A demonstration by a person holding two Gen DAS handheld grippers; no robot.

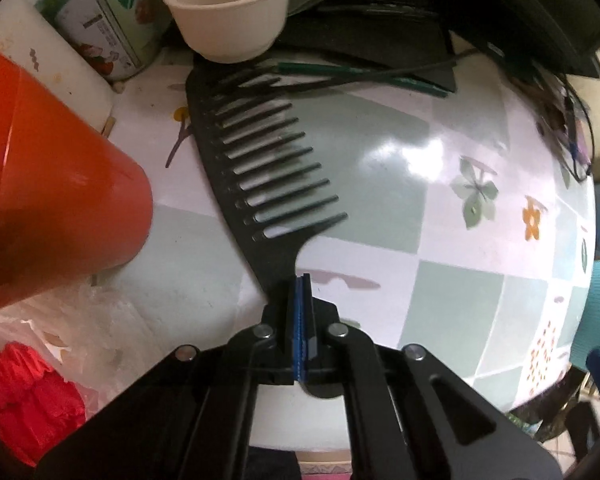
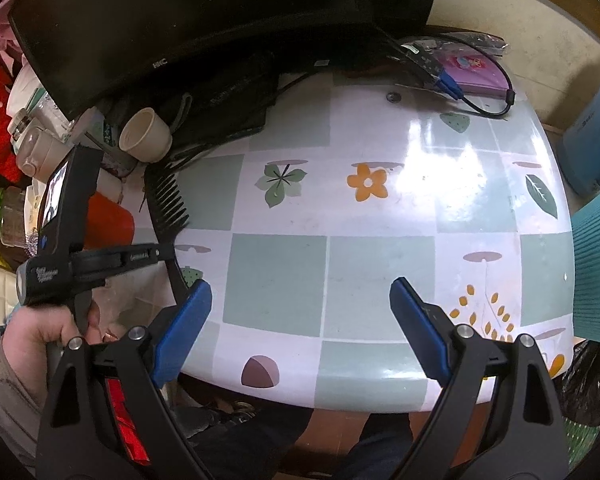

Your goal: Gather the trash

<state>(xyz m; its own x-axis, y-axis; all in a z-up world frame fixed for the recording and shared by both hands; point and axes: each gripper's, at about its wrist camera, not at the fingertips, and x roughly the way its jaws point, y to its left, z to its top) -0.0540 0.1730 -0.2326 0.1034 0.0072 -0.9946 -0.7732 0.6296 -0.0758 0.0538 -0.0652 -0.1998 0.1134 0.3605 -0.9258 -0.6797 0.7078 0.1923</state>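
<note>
L gripper (image 1: pixel 302 280): jaws closed tight on black comb (image 1: pixel 260 152) handle, pointing down.
R gripper (image 2: pixel 300 296): wide open, empty, above table (image 2: pixel 380 220).
Comb: flat on table, btwn orange cup (image 1: pixel 60 200) and tablecloth center; white bowl (image 1: pixel 228 8) just past its far end.

We count one black wide-toothed comb (image 1: pixel 260 160) on the tabletop (image 1: pixel 380 200), one orange cup (image 1: pixel 60 200), and one cream paper bowl (image 1: pixel 228 12). We see one green printed tin (image 1: pixel 112 20) behind the cup. One clear plastic bag (image 1: pixel 80 320) lies at the near edge, with one red crinkled item (image 1: pixel 24 396) in it. From the right wrist view we count one dark monitor (image 2: pixel 180 20), one pink booklet (image 2: pixel 476 68) and one green-lidded jar (image 2: pixel 4 216).
</note>
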